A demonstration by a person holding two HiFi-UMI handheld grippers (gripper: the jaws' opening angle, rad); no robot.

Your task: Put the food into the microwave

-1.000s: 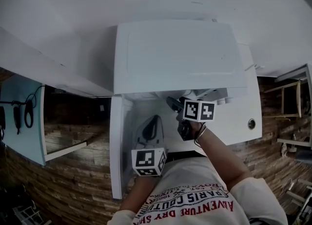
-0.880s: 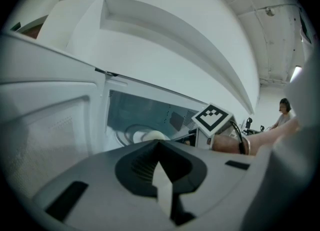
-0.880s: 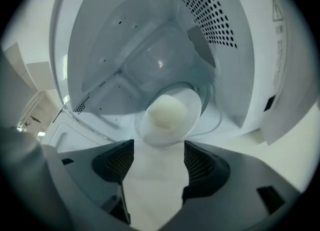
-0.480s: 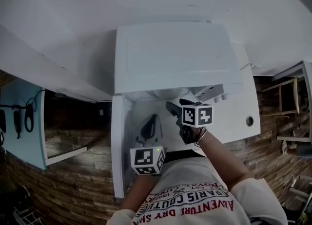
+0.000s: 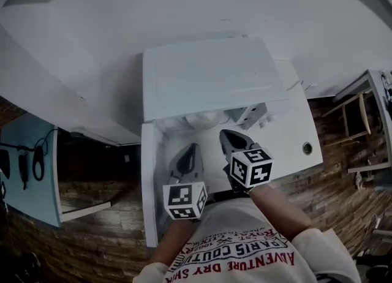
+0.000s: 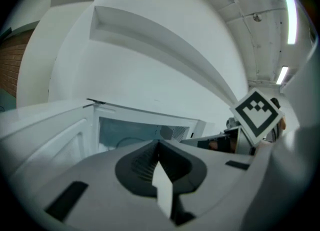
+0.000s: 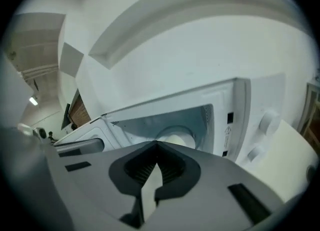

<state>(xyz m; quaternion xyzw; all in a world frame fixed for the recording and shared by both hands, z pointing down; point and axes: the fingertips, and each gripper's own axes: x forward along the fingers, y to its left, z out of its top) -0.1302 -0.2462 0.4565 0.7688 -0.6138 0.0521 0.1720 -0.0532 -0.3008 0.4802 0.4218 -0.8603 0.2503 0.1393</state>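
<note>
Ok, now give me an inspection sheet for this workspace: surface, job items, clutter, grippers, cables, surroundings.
Surface: white counter, bearing the microwave.
Job's things: white microwave, its door swung open; a pale round dish sits inside, contents not clear.
Clutter: nothing seen.
Grippers: left gripper and right gripper both shut and empty, in front of the open cavity.
Cables: dark cords hang on a teal panel at far left.
Surroundings: white wall, brick-patterned floor, wooden frame at right.
</note>
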